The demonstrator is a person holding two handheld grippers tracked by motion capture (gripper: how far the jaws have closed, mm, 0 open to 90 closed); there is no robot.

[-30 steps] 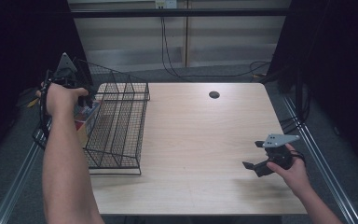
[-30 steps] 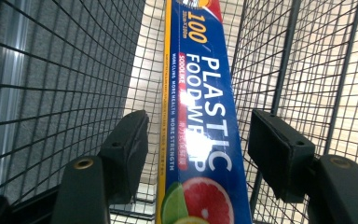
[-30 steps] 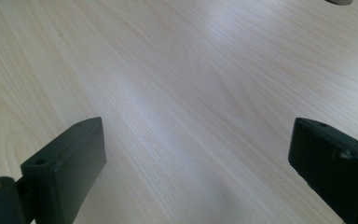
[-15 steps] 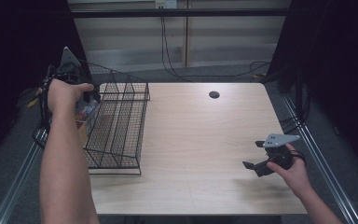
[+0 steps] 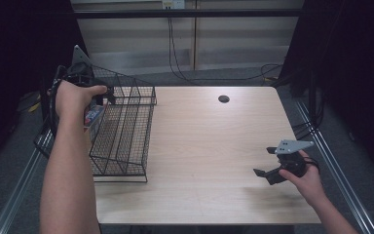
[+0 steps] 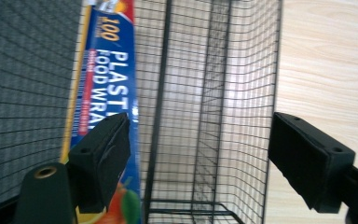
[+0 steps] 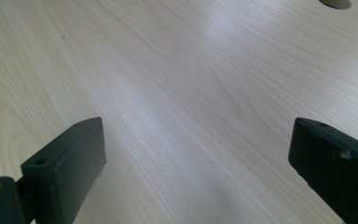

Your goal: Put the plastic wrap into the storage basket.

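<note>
Left gripper point(image 6: 200, 154) wide open over the rack point(image 5: 121, 131), wrap box point(image 6: 105, 84) in its left slot.

At mid-left of the high view, one jaw sits just beside the box; closing carelessly could snag the wire instead. Right gripper point(image 5: 280, 168), lower right, rests equally wide above bare table point(image 5: 209, 146).

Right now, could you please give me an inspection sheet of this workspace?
Surface: wooden table, bare apart from the rack; round hole near the far edge.
Job's things: black wire rack on the table's left side; plastic wrap box against the rack's mesh at its left side.
Clutter: nothing seen.
Grippers: left gripper over the rack, jaws open; right gripper low over the table's right side, jaws open, empty.
Cables: some on the floor beyond the table.
Surroundings: dark curtains either side.
</note>
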